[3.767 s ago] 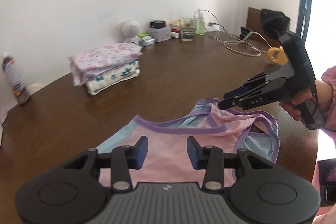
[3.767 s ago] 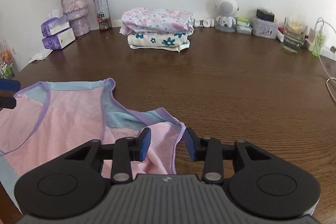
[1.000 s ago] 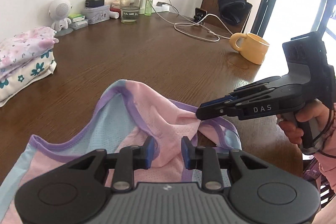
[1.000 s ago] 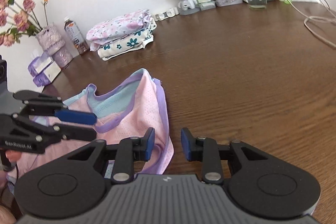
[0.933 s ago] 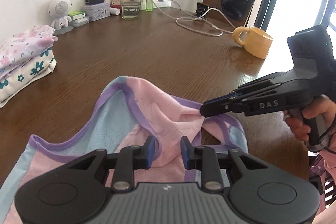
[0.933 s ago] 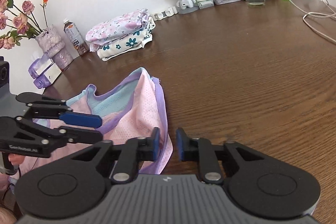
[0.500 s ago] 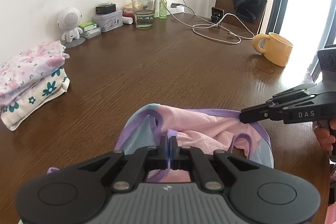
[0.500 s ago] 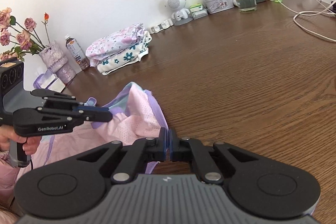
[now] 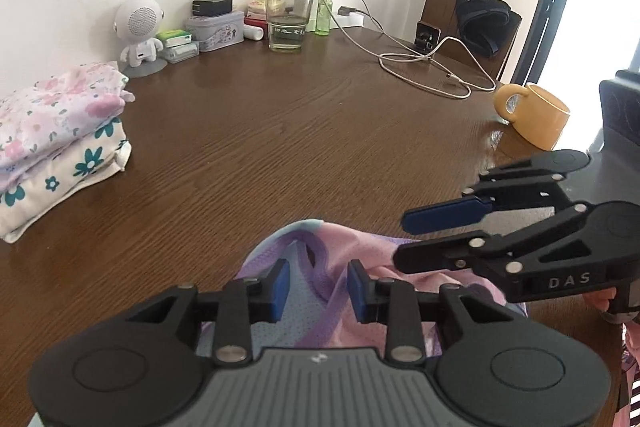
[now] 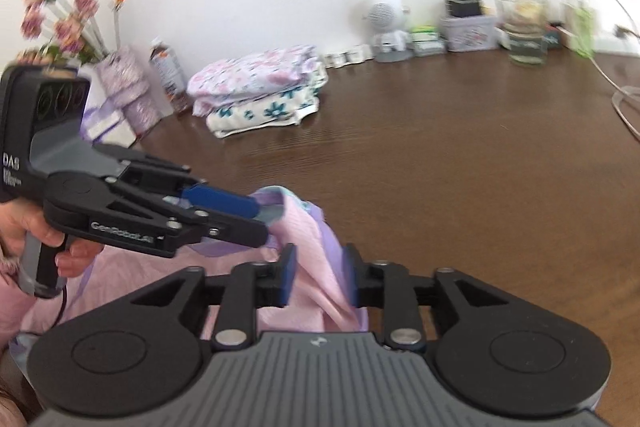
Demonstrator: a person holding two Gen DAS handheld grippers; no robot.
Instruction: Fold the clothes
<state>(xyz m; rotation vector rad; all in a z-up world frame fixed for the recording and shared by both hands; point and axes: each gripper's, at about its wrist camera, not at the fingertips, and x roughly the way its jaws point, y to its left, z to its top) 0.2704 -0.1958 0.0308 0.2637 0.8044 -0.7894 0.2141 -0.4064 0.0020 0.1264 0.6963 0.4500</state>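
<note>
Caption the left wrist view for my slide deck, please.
Both open grippers, left and right, hover over a bunched pink garment on the wooden table.

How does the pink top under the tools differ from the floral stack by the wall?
The pink top lies bunched and rumpled at the near table edge; the floral stack sits neatly folded farther back. The top is one pink piece with purple trim and blue panels; the stack is two pieces, pink floral over white with teal flowers. Both open tools, left and right, hover at the top; nothing touches the stack. Both rest on the table.
</note>
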